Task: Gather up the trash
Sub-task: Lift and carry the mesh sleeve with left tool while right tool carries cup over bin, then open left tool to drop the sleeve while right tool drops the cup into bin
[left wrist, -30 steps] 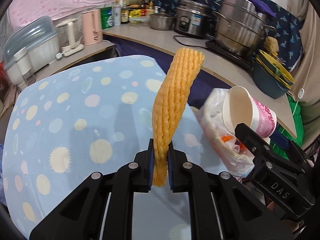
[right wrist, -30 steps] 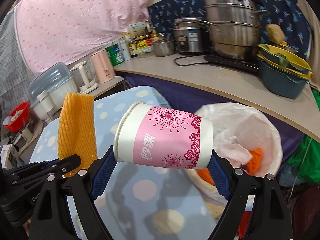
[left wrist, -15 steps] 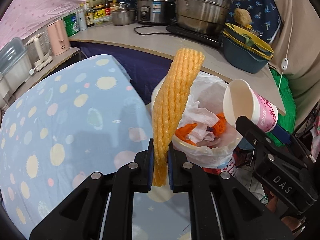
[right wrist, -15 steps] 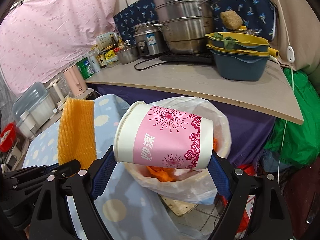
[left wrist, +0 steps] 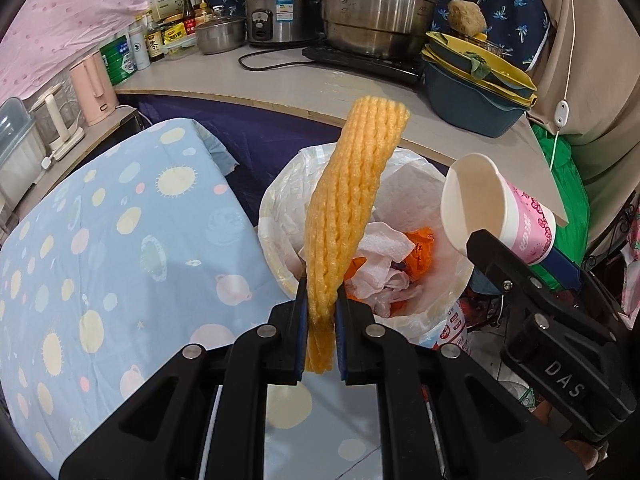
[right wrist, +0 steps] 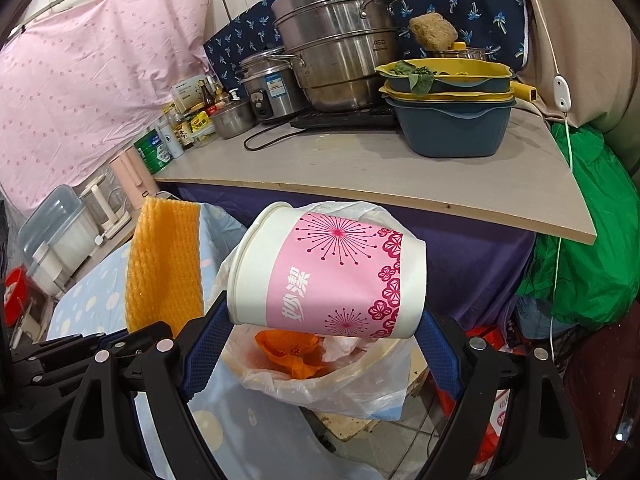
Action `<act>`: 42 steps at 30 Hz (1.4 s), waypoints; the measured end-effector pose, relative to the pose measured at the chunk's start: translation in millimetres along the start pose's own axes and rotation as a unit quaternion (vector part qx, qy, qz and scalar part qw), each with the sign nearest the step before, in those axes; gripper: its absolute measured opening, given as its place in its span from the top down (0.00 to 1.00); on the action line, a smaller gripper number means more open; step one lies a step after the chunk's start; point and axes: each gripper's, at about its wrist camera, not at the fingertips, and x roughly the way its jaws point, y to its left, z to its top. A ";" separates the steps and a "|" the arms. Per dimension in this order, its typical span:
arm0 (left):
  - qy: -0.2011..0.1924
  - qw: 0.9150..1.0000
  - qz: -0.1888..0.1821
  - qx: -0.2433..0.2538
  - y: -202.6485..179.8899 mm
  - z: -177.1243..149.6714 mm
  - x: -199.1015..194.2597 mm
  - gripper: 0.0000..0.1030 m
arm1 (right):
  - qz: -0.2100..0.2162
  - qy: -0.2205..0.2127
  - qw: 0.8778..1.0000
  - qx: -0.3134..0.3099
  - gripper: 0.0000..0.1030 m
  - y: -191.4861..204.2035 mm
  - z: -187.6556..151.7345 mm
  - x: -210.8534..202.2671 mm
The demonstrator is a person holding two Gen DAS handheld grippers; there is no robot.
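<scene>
My left gripper is shut on an orange foam net sleeve, which stands up from the jaws over the near rim of a trash bin lined with a clear bag. Tissue and orange wrappers lie inside the bin. My right gripper is shut on a white and pink paper cup, held on its side with its mouth to the left, just above the same bin. In the left wrist view the cup hangs over the bin's right rim. In the right wrist view the foam sleeve shows at the left.
A table with a light blue spotted cloth lies left of the bin. Behind it runs a counter carrying steel pots, a rice cooker, bottles and stacked blue and yellow basins. A green bag sits at the right.
Both grippers have swung right from above the spotted table to above the trash bin, each still holding its item. The bin now fills the middle of both views.
</scene>
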 end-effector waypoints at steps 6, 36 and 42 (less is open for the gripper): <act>0.004 1.000 0.001 0.001 -6.1 8.4 9.2 0.89 | 0.000 0.001 1.000 0.003 0.20 -4.6 6.7 7.1; 0.002 1.000 0.005 -0.014 -10.1 38.4 35.5 0.76 | -0.020 0.004 1.000 0.012 0.18 -14.0 31.3 37.8; 0.001 1.000 0.011 -0.021 -6.5 39.4 35.7 0.69 | -0.019 0.001 1.000 0.010 0.18 -13.2 33.0 36.2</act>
